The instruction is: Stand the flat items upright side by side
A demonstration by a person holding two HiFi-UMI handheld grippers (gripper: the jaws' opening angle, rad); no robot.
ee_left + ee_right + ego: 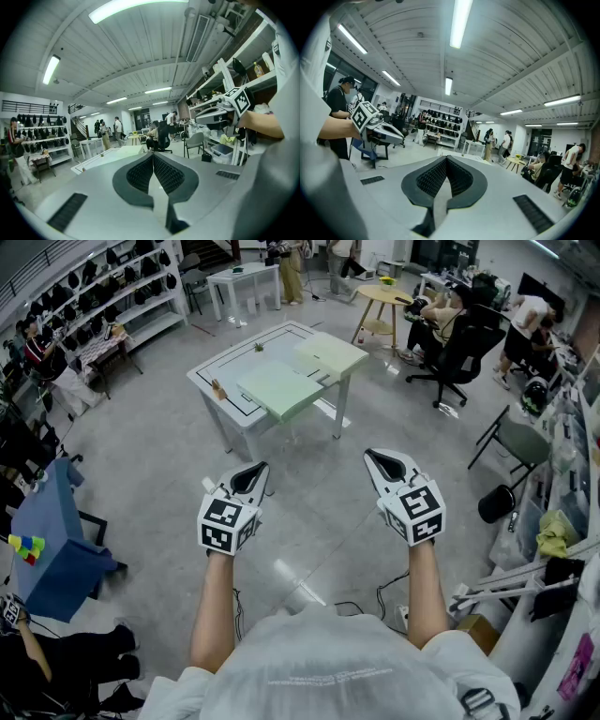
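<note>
Two flat pale green items lie on the white table (pixel 214 377) ahead of me: one (pixel 280 388) near the front corner, the other (pixel 330 354) behind it to the right. A pale green slab (pixel 132 149) shows far off in the left gripper view. My left gripper (pixel 262 466) and right gripper (pixel 368 454) hang in mid-air over the floor, well short of the table. Both are shut with nothing between the jaws, as seen at the left gripper (pixel 153 154) and the right gripper (pixel 446 157) in their own views.
A small wooden piece (pixel 217 388) stands at the table's left edge. A person sits in a black office chair (pixel 459 352) to the right, by a round yellow table (pixel 385 298). A blue-covered table (pixel 52 538) is at left. Cables (pixel 361 601) lie on the floor near me.
</note>
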